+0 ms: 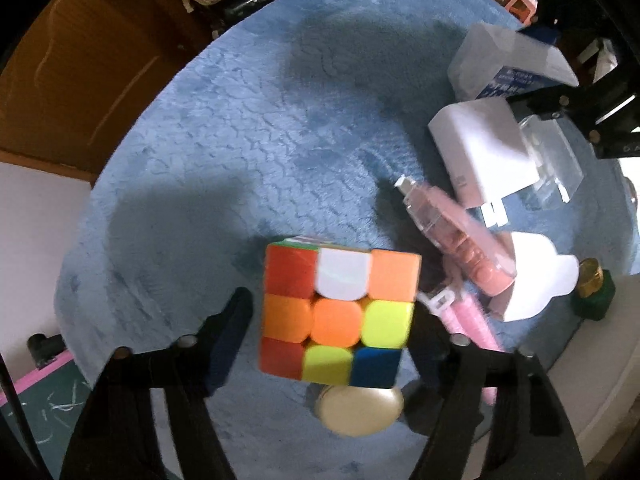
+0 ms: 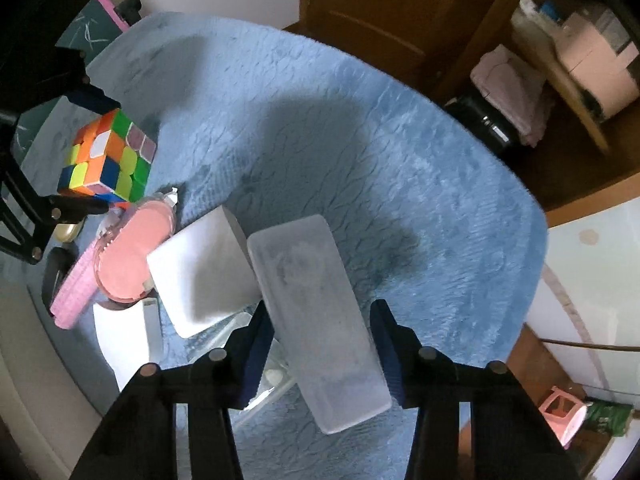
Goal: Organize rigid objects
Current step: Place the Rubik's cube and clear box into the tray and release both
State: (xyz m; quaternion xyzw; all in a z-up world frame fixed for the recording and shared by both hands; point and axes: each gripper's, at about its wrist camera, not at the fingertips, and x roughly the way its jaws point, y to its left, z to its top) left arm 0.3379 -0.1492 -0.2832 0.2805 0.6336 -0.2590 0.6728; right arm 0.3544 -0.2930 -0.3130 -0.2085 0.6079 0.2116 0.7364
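Left gripper (image 1: 332, 320): pointing down, jaws apart, straddling multicoloured 3x3 puzzle cube (image 1: 338, 316). Right gripper (image 2: 324, 356): clamped on frosted translucent plastic box (image 2: 316, 320); printing unreadable.

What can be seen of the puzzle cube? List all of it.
The puzzle cube is a three-by-three plastic cube, scrambled: red, white, orange, yellow and blue tiles on top, green and pale pink on its sides. It sits flat on the blue plush mat, between the left gripper's fingers, which bracket it. A pink comb lies beside it.

Plush blue cloth (image 1: 240, 140) under a glossy plastic puzzle cube (image 1: 340, 316).
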